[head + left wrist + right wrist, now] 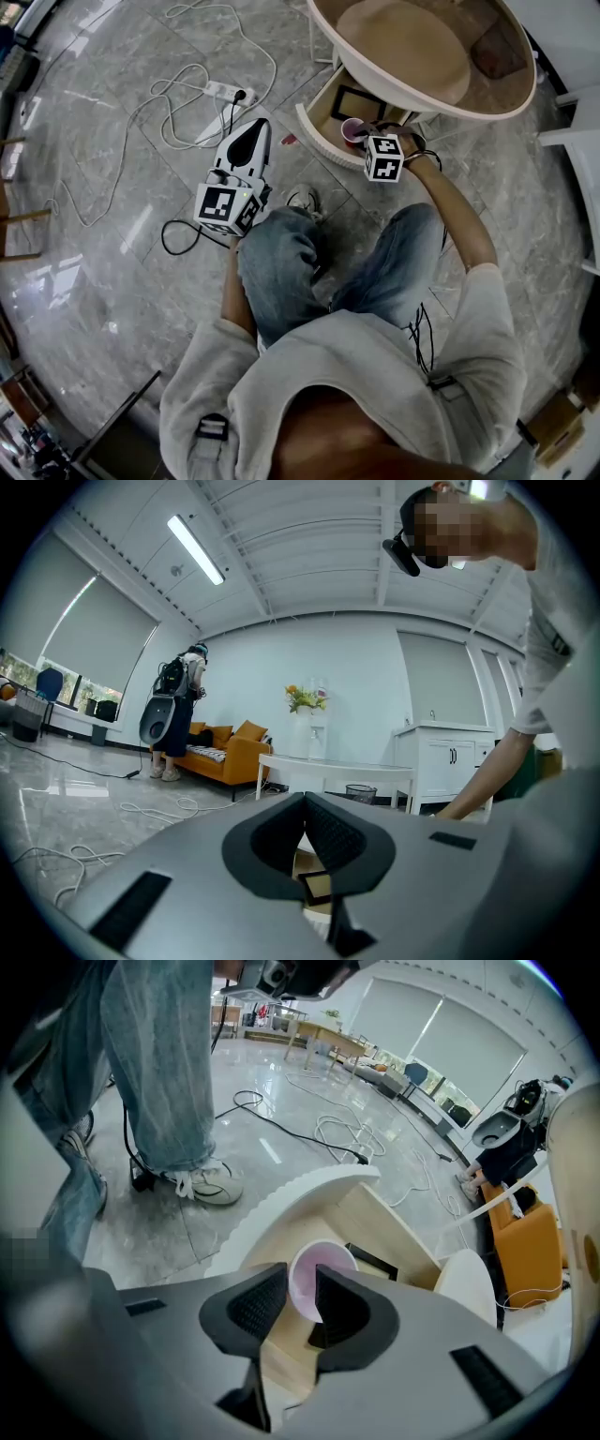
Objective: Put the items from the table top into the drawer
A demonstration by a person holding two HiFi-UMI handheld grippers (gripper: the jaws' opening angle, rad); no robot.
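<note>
R gripper [300,1283] hung over the open drawer [272,1208], pointing steeply down, jaws partly apart. The cup [323,1260] stood upright on the drawer floor, mouth up, seen btwn and just beyond the tips. The pads looked clear of its wall, so nothing was gripped. One pad overlapped the rim in view, tho, so a light touch there couldn't be ruled out. A dark frame [375,1260] lay flat in the drawer just behind the cup.

L gripper [302,801] was held level by the person's knee, well apart from the drawer. Its jaws were closed tip to tip w/ nothing in them.

Key relation: the cup sat straight ahead of the R jaws, on the line they pointed along. Its long axis was vertical and near parallel to that line. R hand was by far the nearer; L was out of it.

Judgement: the cup looked delivered, so the next move was prob a straight pull-back up along the jaw line. Any sideways drift could catch the rim and tip the cup, which looked light. The table [403,47] showed no loose item on top in the head view, so the job was prob near its end. A brown patch at its far side I couldn't identify.
</note>
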